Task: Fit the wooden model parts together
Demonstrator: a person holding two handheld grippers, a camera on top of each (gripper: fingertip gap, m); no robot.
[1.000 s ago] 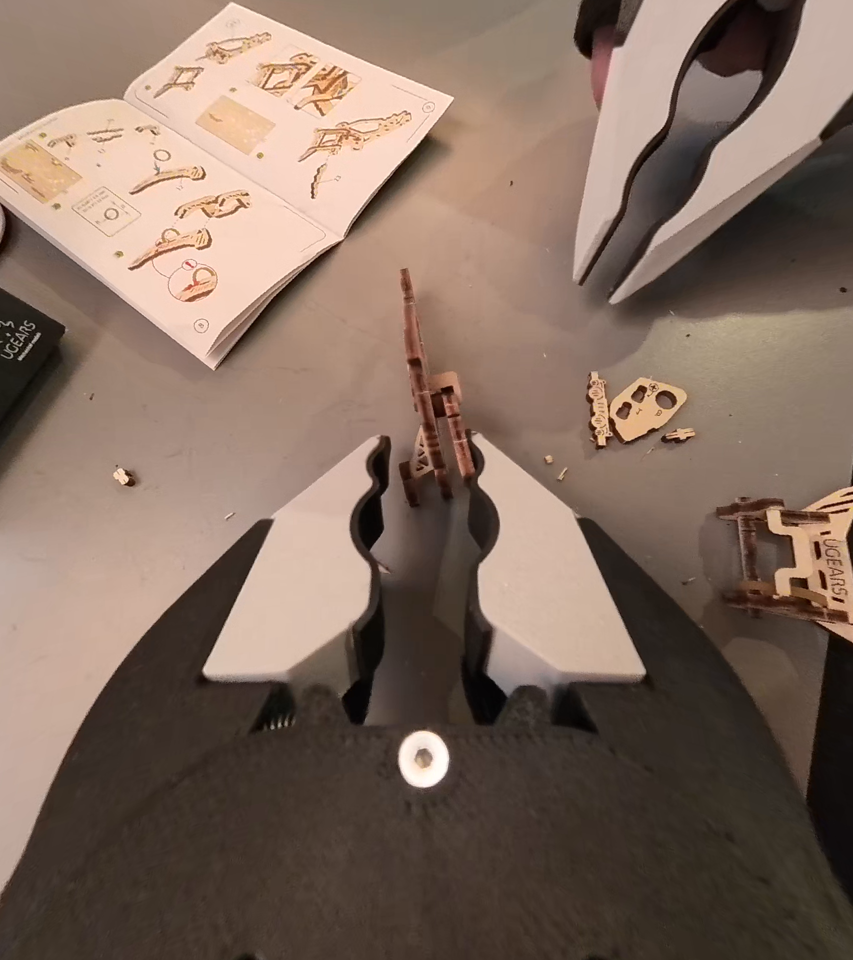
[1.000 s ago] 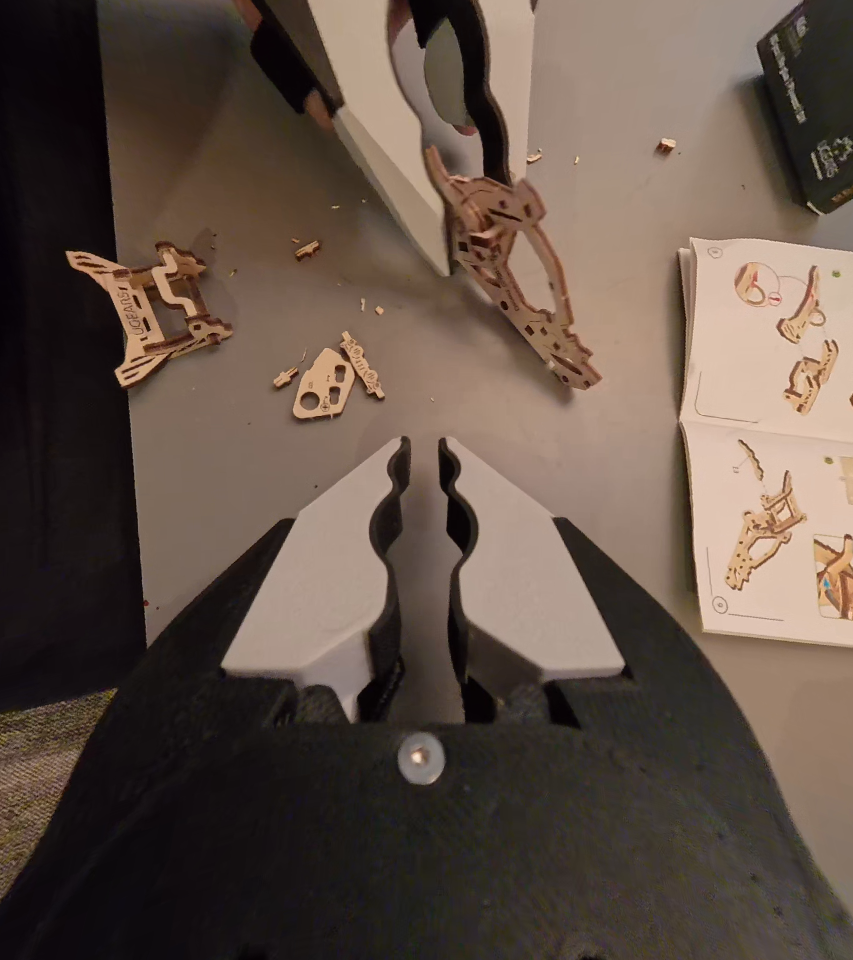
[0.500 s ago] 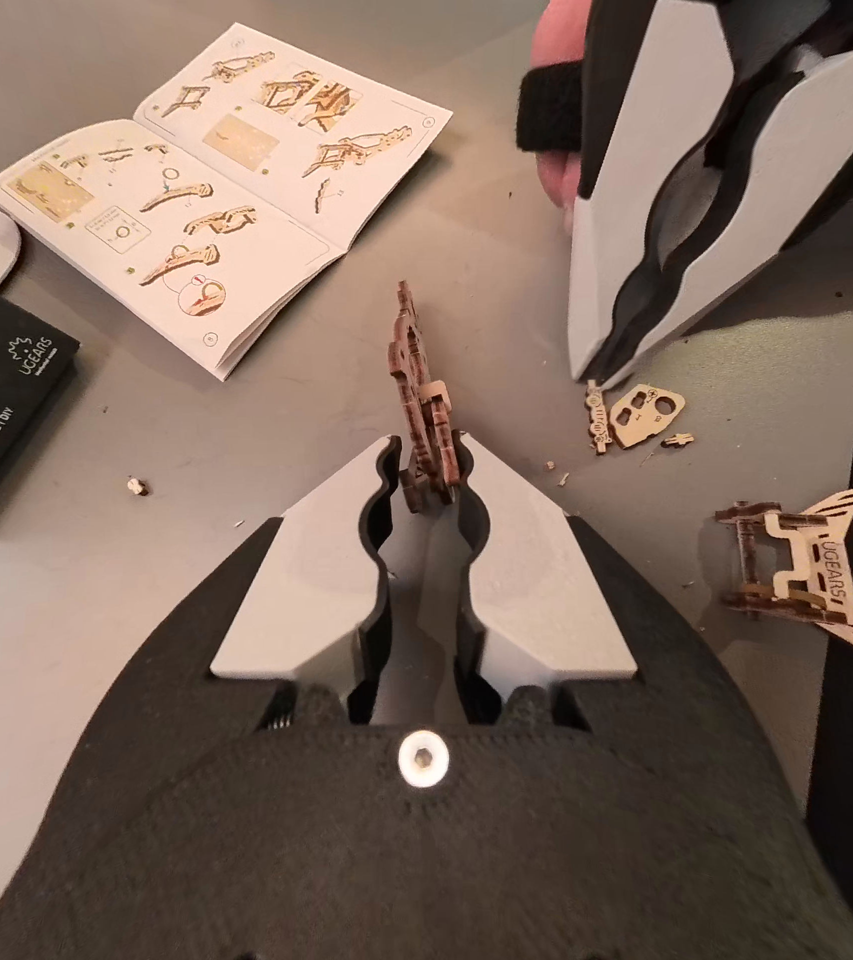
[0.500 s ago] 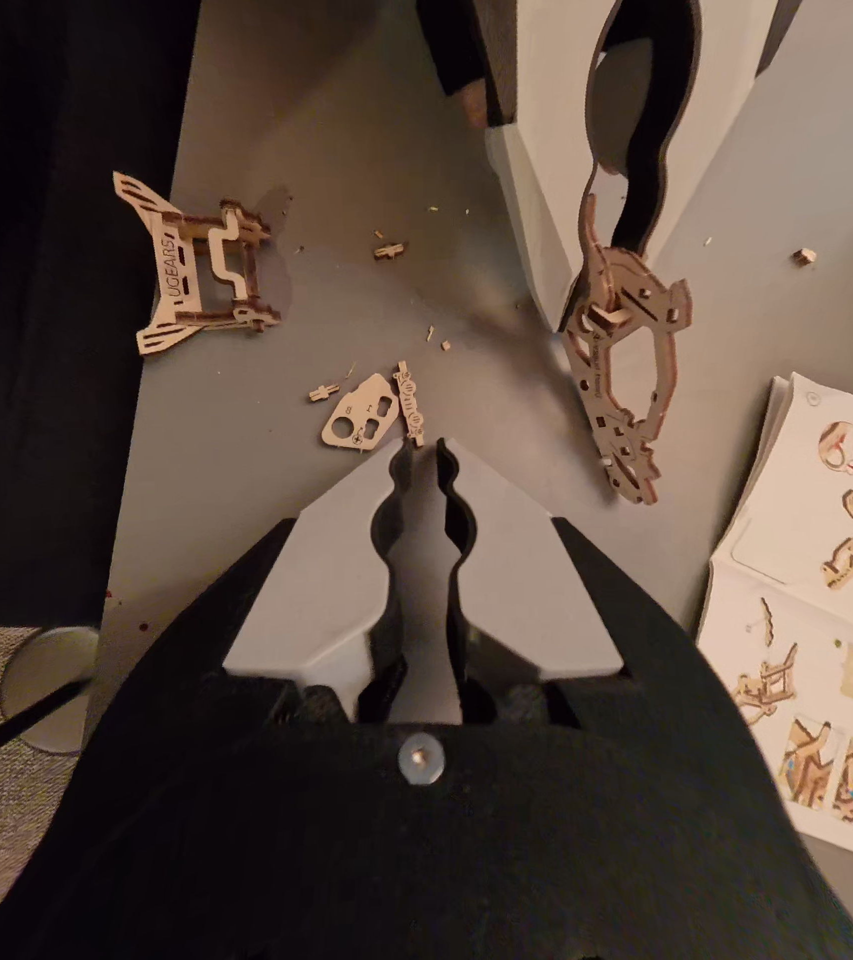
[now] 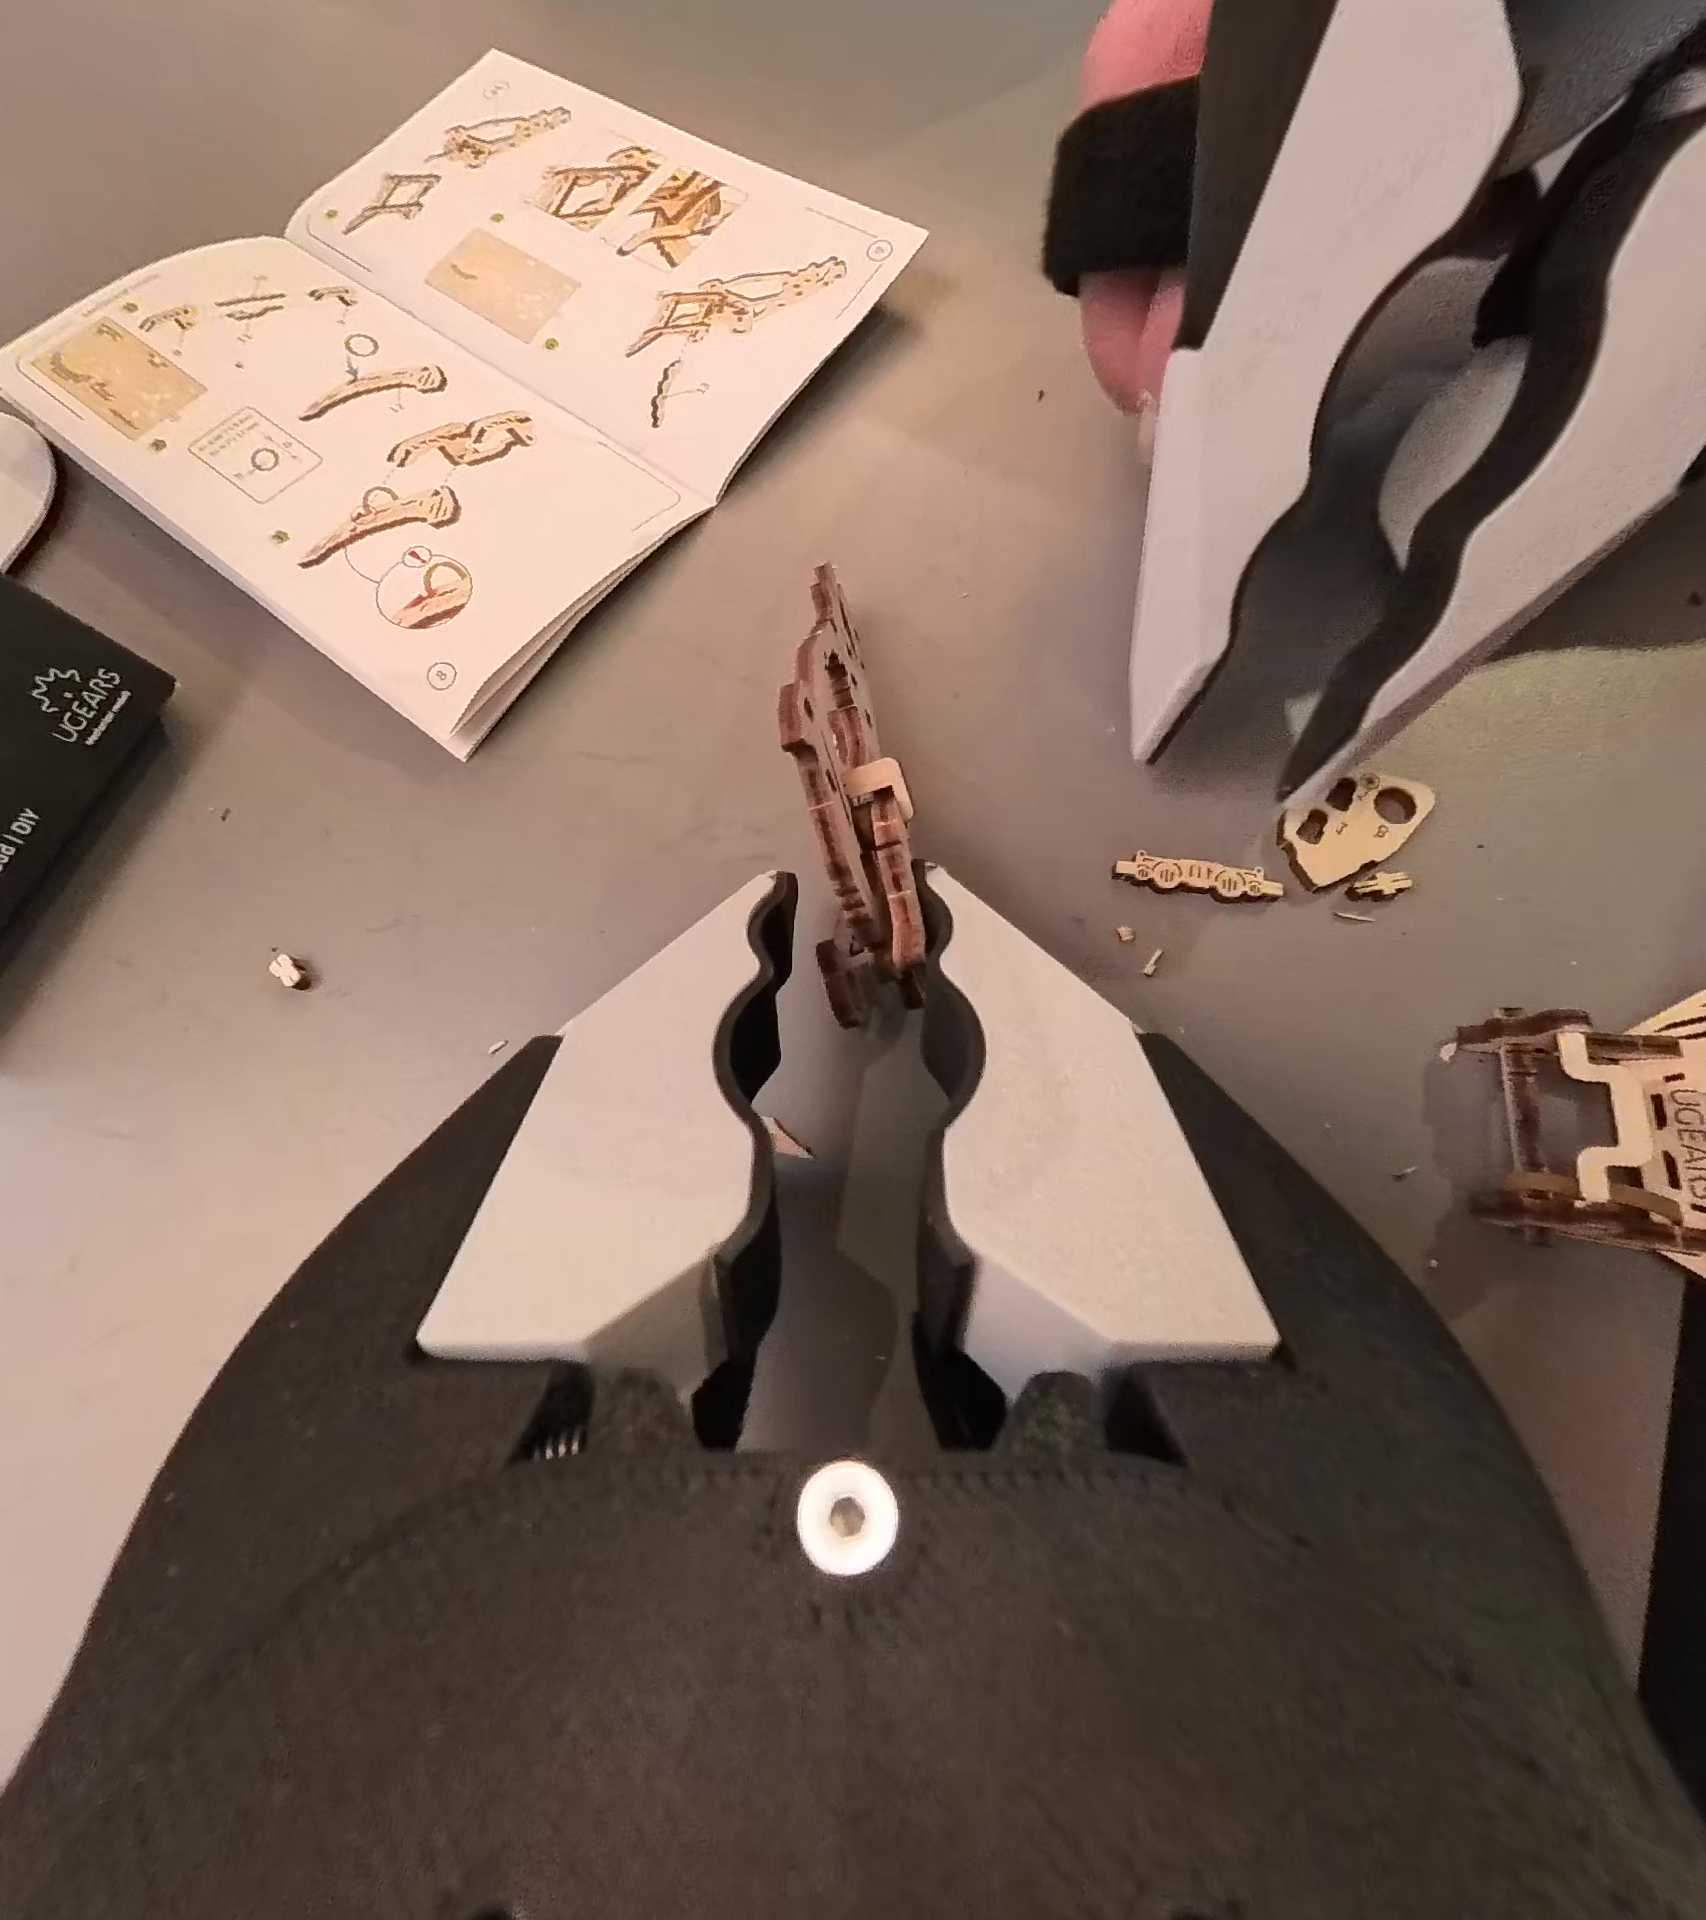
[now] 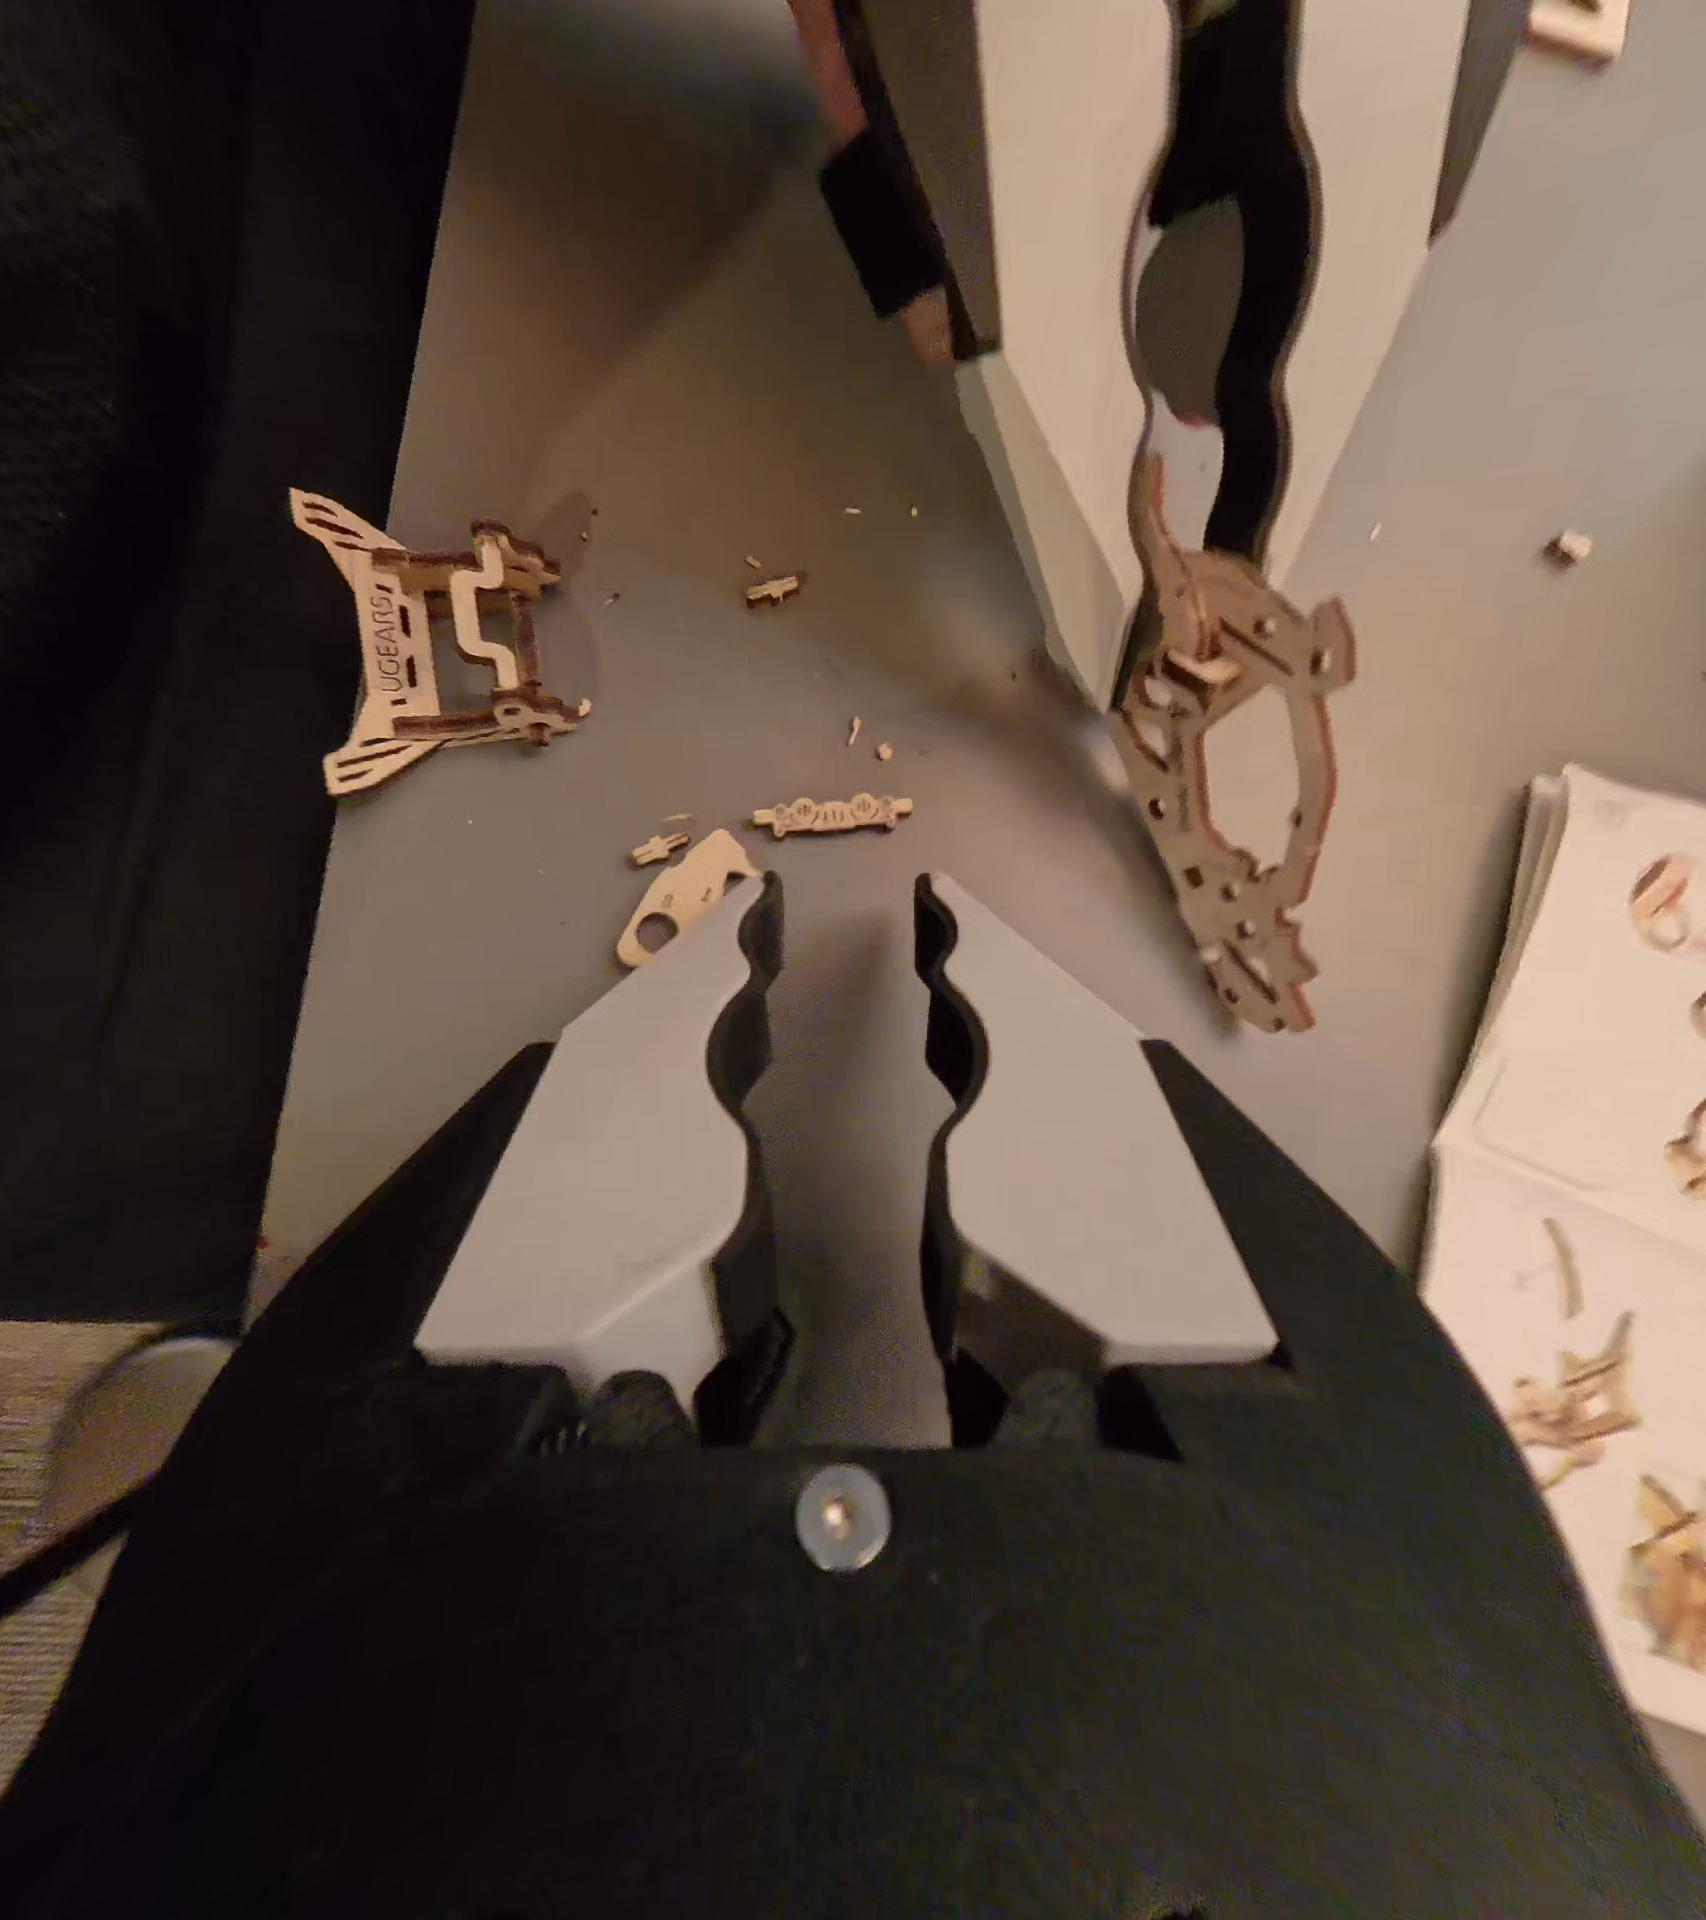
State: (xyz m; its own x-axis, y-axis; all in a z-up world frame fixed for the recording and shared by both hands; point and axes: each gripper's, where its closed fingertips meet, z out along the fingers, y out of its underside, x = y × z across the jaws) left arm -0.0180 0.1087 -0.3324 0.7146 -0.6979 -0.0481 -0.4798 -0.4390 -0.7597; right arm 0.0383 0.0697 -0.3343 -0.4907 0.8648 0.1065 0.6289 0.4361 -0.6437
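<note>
Right claw (image 6: pixel 847 894) has descended, parted (empty) beside flat part (image 6: pixel 674 910); left claw (image 5: pixel 854 894) grips frame (image 5: pixel 854 831).

Both grippers share one build: a broad black textured body, a silver socket-head screw (image 5: pixel 847 1547) set in a white washer at its centre, and two pale grey wedge-shaped fingers (image 5: pixel 620 1164) lined with wavy black pads (image 6: pixel 942 1039). A black strap (image 5: pixel 1119 197) wraps a finger of the person's hand.
</note>
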